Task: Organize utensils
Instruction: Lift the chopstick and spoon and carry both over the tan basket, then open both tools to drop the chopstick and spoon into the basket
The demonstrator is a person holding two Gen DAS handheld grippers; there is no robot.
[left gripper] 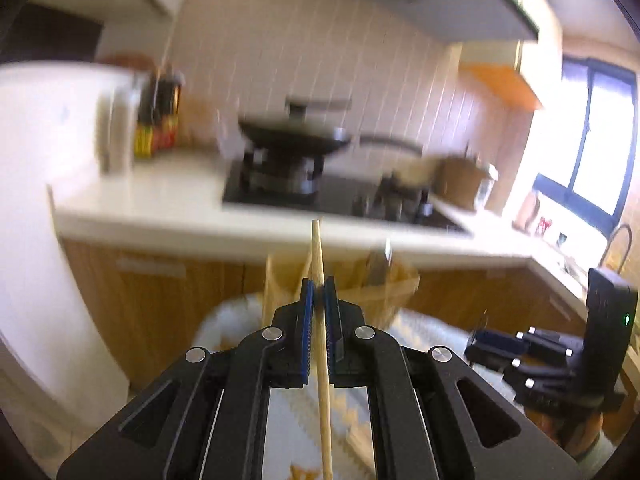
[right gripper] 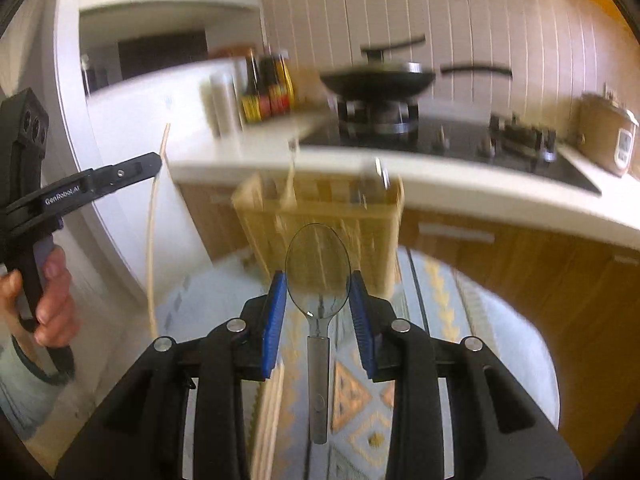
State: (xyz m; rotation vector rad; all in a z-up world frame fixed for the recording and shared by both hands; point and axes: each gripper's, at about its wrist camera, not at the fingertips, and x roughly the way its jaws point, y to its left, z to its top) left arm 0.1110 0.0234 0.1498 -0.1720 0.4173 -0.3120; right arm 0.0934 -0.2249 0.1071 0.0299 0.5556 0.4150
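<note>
We see a pale wooden chopstick (left gripper: 322, 320) standing upright, a clear plastic spoon (right gripper: 318, 280) bowl-up, and a blurred slatted wooden utensil holder (right gripper: 320, 216) behind them.
</note>
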